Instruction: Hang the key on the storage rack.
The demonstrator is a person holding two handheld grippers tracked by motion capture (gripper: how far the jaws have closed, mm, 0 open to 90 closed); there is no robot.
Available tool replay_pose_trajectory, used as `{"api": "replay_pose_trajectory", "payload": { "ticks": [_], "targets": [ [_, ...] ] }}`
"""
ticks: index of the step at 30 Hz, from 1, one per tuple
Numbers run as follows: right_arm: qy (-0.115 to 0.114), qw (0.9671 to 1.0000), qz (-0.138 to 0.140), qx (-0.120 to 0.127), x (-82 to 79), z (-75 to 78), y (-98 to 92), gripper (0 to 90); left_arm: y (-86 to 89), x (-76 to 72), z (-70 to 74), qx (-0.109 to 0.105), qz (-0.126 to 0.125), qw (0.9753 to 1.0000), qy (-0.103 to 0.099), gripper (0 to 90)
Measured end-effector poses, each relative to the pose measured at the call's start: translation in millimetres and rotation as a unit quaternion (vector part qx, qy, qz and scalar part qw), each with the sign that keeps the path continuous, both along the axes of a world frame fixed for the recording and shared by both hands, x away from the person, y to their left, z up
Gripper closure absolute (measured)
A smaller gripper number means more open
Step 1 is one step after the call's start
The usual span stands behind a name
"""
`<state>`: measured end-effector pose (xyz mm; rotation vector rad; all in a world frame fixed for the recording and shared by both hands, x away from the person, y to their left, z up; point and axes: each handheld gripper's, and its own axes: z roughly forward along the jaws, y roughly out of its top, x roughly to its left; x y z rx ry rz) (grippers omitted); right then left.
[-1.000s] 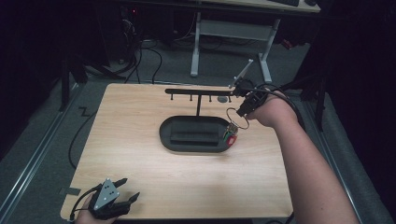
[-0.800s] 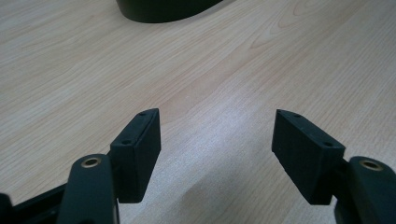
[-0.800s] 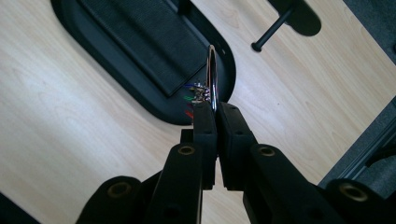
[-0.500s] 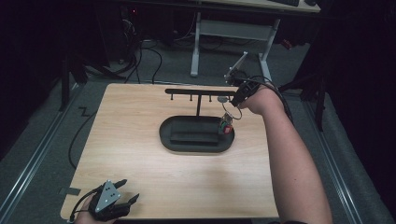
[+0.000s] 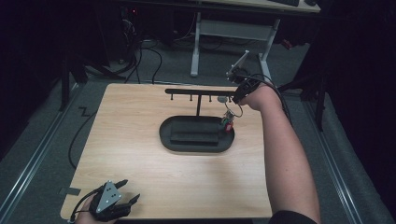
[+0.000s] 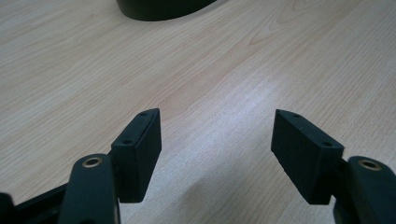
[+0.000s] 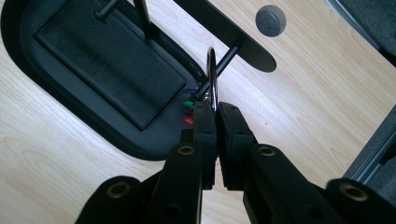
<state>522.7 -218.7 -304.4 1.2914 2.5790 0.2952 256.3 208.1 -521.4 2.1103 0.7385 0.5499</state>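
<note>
A black rack has an oval base [image 5: 168,140] [image 7: 154,144] and a post that carries a horizontal bar [image 5: 187,91] [image 7: 224,32] with short pegs. My right gripper [image 5: 230,105] [image 7: 216,108] is shut on a metal key ring [image 7: 211,74]. The ring is right at the peg [image 7: 229,57] under the bar's right end, and I cannot tell whether it is over that peg. Small red, green and blue tags [image 5: 227,125] [image 7: 188,112] hang from the ring above the base's right end. My left gripper [image 5: 130,190] [image 6: 217,135] rests open near the table's front left corner with nothing between its fingers.
A padded black insert [image 7: 112,60] lies in the base. A round grey cap [image 5: 222,99] [image 7: 271,18] sits in the tabletop behind the bar's right end. The table's right edge [image 5: 259,154] runs beside the forearm. A white desk frame [image 5: 233,32] stands beyond the table.
The right gripper has carried the key ring up and back, from the base's right end to the bar's right end. The left gripper has stayed put.
</note>
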Motion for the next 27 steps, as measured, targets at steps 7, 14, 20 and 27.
{"api": "replay_pose_trajectory", "payload": {
  "ticks": [7,14,20,27],
  "targets": [
    [0.004,1.0,-0.007,0.003,6.7,-4.6,0.4,87.2,-2.2,-0.5,0.8,-0.001,-0.006,1.0,-0.004,34.0],
    [0.002,0.9999,-0.012,0.004,10.7,-6.3,0.2,86.8,-0.8,-0.2,1.0,-0.003,-0.006,1.0,-0.003,34.0],
    [-0.013,0.9998,-0.017,0.004,10.8,-4.2,2.6,83.3,-0.5,-0.5,1.4,-0.004,-0.006,1.0,-0.002,34.0],
    [-0.023,0.9995,-0.019,0.008,6.3,2.1,5.3,82.5,-1.3,-0.3,1.1,-0.003,-0.007,1.0,-0.003,34.1]
  ]
}}
